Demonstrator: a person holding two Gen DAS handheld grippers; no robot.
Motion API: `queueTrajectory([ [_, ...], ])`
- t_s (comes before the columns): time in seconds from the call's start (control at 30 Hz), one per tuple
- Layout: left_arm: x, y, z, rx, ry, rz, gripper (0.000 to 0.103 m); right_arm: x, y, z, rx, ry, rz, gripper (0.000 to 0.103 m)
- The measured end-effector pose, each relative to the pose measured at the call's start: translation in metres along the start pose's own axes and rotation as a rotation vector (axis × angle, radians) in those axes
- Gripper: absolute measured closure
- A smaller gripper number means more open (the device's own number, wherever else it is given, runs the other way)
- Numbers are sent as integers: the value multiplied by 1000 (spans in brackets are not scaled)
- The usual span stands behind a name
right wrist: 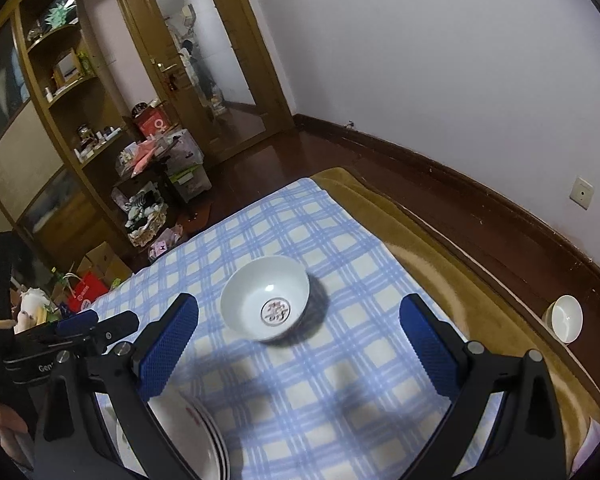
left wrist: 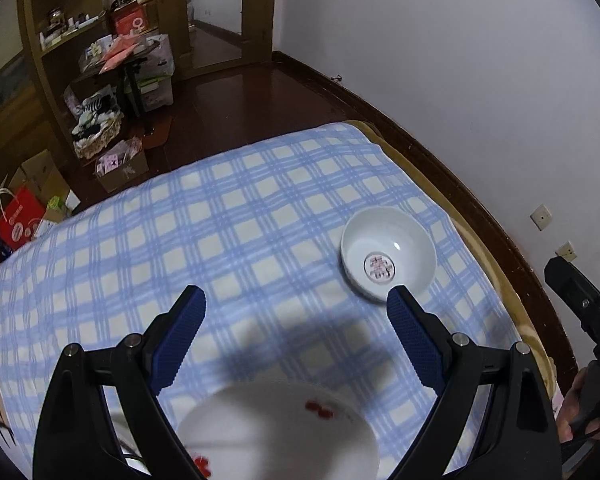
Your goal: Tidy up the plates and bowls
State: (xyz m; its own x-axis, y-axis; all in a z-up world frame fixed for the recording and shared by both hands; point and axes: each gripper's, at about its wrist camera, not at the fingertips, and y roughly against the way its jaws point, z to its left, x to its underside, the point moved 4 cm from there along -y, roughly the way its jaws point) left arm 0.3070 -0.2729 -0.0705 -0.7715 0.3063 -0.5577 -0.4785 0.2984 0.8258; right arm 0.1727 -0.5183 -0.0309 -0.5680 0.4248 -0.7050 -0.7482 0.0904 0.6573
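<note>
A white bowl (left wrist: pixel 388 254) (right wrist: pixel 266 298) with a round red emblem inside stands upright on the blue checked cloth (left wrist: pixel 240 220) (right wrist: pixel 300 380). My left gripper (left wrist: pixel 296 298) is open above the cloth, its right fingertip just in front of the bowl's near rim. Under it lies a white plate (left wrist: pixel 276 436) with red marks. My right gripper (right wrist: pixel 298 308) is open too, the bowl lying ahead between its fingers, apart from both. A stack of white plates (right wrist: pixel 198 436) sits at the lower left in the right wrist view, beside the left gripper (right wrist: pixel 96 322).
A second white bowl (right wrist: pixel 566 318) rests on the floor by the dark skirting board (right wrist: pixel 500 232) at the right. A brown blanket (right wrist: pixel 412 232) edges the cloth. Shelves (right wrist: pixel 60 92), boxes (left wrist: pixel 120 168) and a red bag (left wrist: pixel 20 216) crowd the far left. A person stands beyond the doorway (right wrist: pixel 198 64).
</note>
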Motion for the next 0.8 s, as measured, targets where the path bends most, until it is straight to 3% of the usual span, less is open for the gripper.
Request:
queueTrajectory([
  [0.27, -25, -41, -8, -16, -32, 22, 12, -8, -44, -3, 6, -4, 30, 0],
  [0.57, -30, -100, -8, -29, -21, 88, 12, 0, -85, -12, 1, -7, 65, 0],
  [0.67, -28, -120, -10, -27, -20, 131, 12, 4, -99, -17, -2, -17, 92, 5],
  [0.73, -26, -130, -12, -9, -15, 157, 12, 9, -109, -18, -11, -29, 121, 14],
  [0.8, -24, -139, -13, -1, -22, 185, 12, 14, -118, -19, -24, -35, 150, 16],
])
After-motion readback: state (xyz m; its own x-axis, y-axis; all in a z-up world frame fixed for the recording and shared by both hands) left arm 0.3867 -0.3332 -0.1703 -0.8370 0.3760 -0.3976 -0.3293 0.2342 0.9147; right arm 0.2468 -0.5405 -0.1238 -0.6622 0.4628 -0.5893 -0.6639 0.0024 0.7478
